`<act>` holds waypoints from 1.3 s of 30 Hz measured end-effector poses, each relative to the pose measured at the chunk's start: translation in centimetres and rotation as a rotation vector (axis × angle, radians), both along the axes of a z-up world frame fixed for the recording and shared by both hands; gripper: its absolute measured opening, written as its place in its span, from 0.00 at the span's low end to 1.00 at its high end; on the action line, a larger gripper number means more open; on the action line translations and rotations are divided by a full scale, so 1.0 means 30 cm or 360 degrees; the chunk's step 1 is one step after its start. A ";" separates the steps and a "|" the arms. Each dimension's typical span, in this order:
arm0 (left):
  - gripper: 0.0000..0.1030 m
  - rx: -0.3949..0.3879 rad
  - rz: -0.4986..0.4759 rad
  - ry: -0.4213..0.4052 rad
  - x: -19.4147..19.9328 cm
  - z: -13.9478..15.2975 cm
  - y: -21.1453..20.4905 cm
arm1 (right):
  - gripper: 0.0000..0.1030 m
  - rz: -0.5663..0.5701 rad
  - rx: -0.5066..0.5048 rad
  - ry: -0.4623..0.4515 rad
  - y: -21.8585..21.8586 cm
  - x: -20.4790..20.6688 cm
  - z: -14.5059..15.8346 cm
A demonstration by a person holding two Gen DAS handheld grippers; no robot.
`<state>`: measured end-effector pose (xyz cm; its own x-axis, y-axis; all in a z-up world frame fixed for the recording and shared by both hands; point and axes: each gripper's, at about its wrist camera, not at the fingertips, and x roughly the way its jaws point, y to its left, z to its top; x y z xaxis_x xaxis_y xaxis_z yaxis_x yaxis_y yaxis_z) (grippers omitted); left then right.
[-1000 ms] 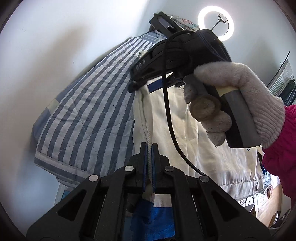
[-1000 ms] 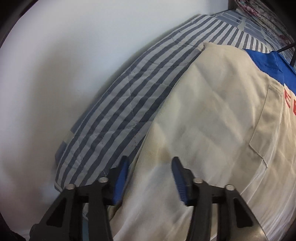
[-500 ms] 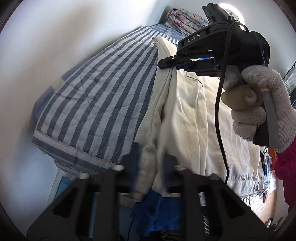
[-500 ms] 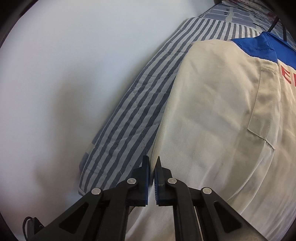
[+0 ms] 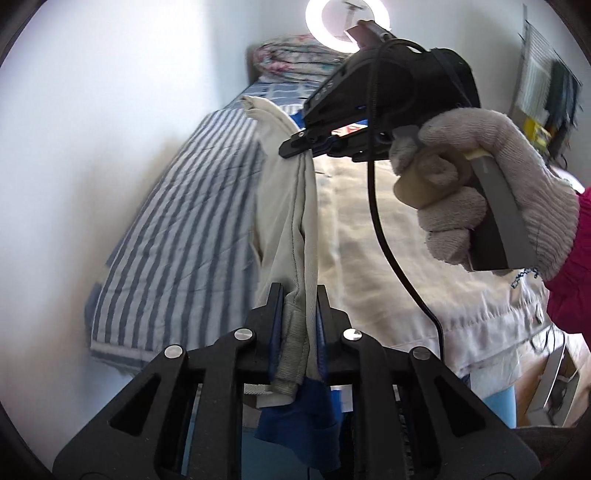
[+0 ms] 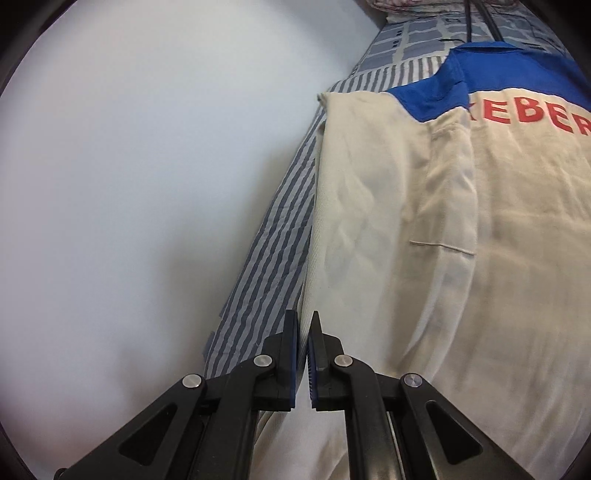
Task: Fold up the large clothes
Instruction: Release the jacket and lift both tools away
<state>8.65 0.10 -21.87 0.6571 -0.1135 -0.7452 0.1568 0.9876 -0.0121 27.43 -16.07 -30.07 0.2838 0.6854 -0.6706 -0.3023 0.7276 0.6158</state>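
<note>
A large cream jacket [image 5: 388, 236] with a blue yoke and red letters [image 6: 517, 114] lies on a striped bed. My left gripper [image 5: 298, 291] is shut on its cream sleeve [image 5: 291, 229] near the grey cuff, holding it lifted. My right gripper [image 6: 303, 321] is shut on the jacket's left edge [image 6: 332, 206]. In the left wrist view it [image 5: 291, 147] pinches the same raised fold further up, held by a gloved hand [image 5: 480, 192].
The blue-and-white striped bedspread [image 5: 192, 229] runs along a white wall [image 6: 147, 184] on the left. A folded floral quilt [image 5: 291, 55] lies at the bed's far end under a ring light [image 5: 347, 18]. Clutter stands at the right of the bed.
My right gripper closed on the jacket's edge and lifted it. My left gripper, shut a second ago, now grips the sleeve, and both hold the fold raised off the bed.
</note>
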 end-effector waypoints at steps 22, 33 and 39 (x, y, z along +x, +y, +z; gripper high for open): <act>0.20 -0.0531 -0.0108 0.0153 -0.098 0.056 0.025 | 0.18 -0.0271 -0.0100 0.0005 -0.472 -0.079 -0.133; 0.20 -0.0696 0.0067 0.0248 -0.005 -0.062 0.214 | 0.40 -0.0124 -0.0242 -0.0224 -0.395 -0.475 -0.015; 0.20 -0.0521 -0.0141 0.0458 0.036 -0.220 0.027 | 0.40 -0.0226 -0.0336 -0.0259 -0.413 -0.560 0.048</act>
<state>9.74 0.90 -28.46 0.4053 -0.4202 -0.8119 0.1849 0.9074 -0.3774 10.65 -28.46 -28.64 0.4823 0.4812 -0.7320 -0.2704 0.8766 0.3981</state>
